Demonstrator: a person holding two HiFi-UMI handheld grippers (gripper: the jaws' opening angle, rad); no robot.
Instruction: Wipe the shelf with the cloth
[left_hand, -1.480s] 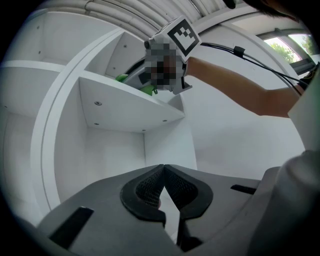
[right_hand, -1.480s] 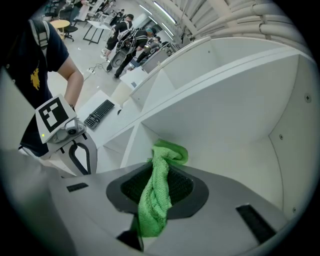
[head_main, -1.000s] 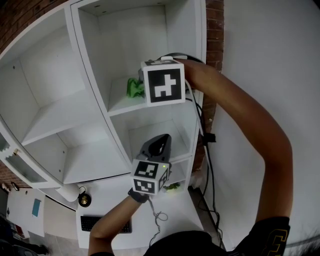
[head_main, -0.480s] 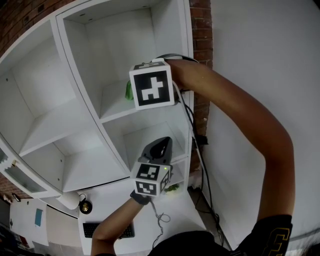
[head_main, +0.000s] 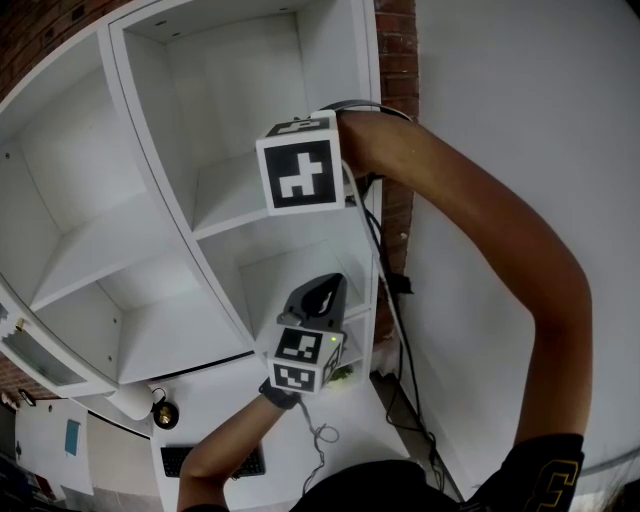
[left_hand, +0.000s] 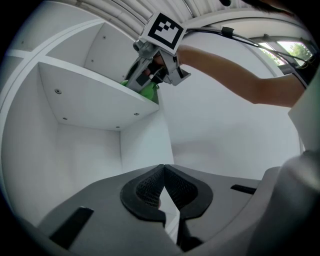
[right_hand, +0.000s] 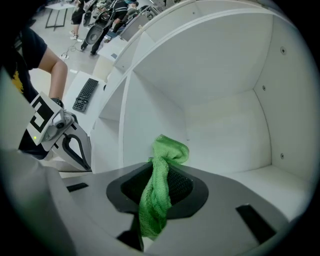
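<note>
White shelf behind right claw clamped on cloth, lengthwise along it, bunched end forward; left claw closed, empty.

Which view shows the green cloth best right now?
The right gripper view: the cloth hangs mid-frame, pinched in the right gripper. The left gripper view shows only a green scrap at the shelf edge; in the head view that gripper blocks it.

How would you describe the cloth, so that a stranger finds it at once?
Start at the white shelf unit. In its right column, the right gripper reaches over an upper board, shut on the cloth. It is the only green thing on that board: a crumpled rag.
</note>
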